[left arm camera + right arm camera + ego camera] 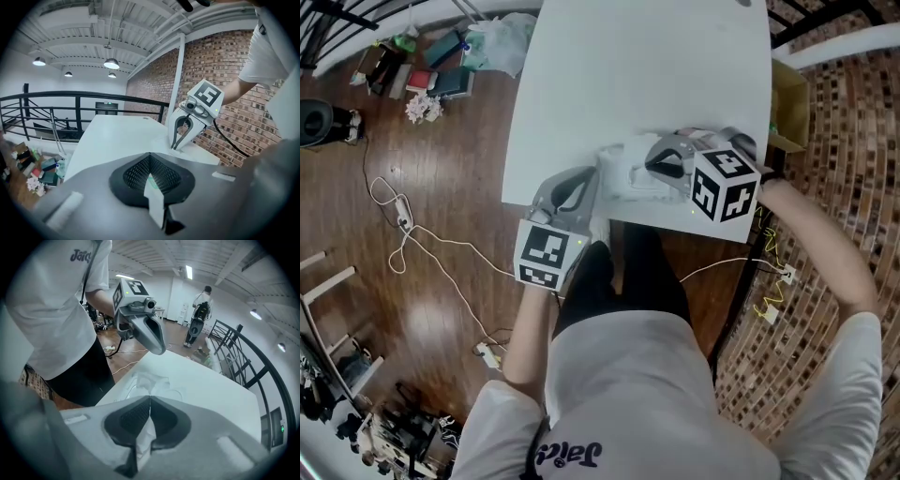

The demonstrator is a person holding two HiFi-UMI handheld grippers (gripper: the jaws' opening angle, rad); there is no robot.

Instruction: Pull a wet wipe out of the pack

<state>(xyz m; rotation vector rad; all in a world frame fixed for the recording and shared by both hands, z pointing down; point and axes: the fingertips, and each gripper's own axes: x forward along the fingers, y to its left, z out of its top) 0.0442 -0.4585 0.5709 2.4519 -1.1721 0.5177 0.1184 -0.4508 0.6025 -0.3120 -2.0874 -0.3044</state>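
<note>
A white table (628, 66) is seen from above, with the pack (623, 178) lying on it close to the near edge, in front of the person's legs. Both grippers are held at that edge, one on each side of the pack.

The jaws of the right gripper (149, 401) are pressed together on a wet wipe (143, 439). The wipe is pinched between the dark pads as a crumpled white fold, and it is bunched up behind the tips on the camera's side. Beyond the tips the pack is seen on the table, with crinkled white material standing up from its top. Whether the pinched wipe is joined to that material cannot be told. From the head view this gripper is seen to be angled down over the right end of the pack.

The jaws of the left gripper (150, 157) are likewise closed, and a white strip (153, 199) with a faint green tint is clamped between them. What this strip belongs to cannot be made out. This gripper is held at the table's near edge, just left of the pack.

A wooden floor (441, 187) is seen beside the table, and a pale cable (403, 234) is trailed across it. A brick wall (220, 65) is shown behind the right gripper in the left gripper view.
</note>
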